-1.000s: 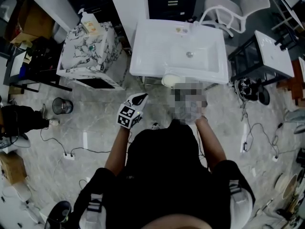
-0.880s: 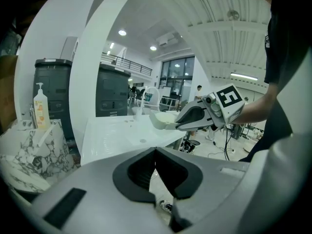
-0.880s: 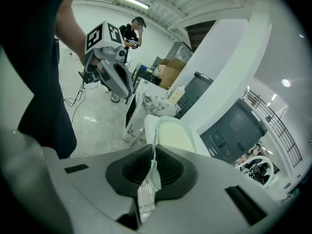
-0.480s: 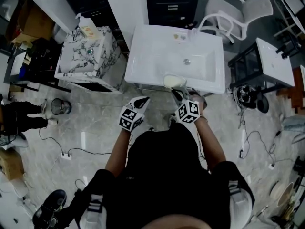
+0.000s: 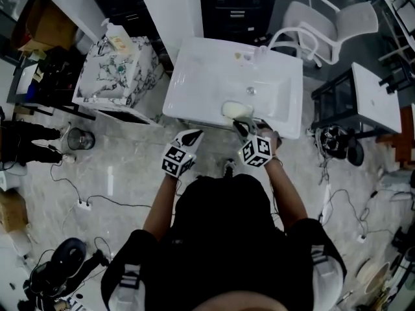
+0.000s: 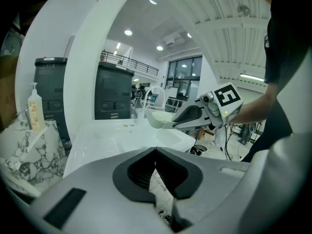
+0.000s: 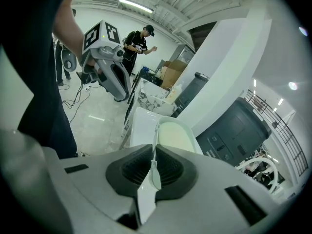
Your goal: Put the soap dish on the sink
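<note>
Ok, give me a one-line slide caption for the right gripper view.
Right gripper shut on the rim of the pale soap dish, holding it over the white sink.

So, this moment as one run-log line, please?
right gripper: shut on soap dish | dish above sink front edge | left gripper: shut, empty

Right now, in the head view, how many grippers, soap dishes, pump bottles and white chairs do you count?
Grippers: 2, the left gripper shut on nothing, the right gripper shut on the dish's rim
Soap dish: 1
Pump bottle: 1
White chair: 1
Total: 5
</note>
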Demonstrator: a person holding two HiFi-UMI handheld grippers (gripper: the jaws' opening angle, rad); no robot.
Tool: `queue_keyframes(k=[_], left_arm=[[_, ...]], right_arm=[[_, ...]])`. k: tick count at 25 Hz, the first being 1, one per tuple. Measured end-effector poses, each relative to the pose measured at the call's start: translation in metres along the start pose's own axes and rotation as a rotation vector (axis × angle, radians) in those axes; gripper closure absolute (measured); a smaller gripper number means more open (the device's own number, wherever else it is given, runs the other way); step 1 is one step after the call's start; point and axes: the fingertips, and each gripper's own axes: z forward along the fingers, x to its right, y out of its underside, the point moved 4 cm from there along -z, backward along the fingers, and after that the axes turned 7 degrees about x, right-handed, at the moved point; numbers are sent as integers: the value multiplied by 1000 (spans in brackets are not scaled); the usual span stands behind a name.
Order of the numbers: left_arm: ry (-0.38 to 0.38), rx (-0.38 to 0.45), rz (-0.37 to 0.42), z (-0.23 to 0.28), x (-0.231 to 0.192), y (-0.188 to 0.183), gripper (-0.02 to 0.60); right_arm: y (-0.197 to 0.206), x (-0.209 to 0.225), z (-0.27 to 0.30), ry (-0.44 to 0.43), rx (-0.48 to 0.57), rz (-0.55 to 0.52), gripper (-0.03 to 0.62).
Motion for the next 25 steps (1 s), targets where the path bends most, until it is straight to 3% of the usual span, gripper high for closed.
queue_keyframes(k=[25], left_arm=[[-146, 16, -42, 50, 15, -9, 581]], right_arm=[[49, 44, 4, -94, 72, -69, 583]])
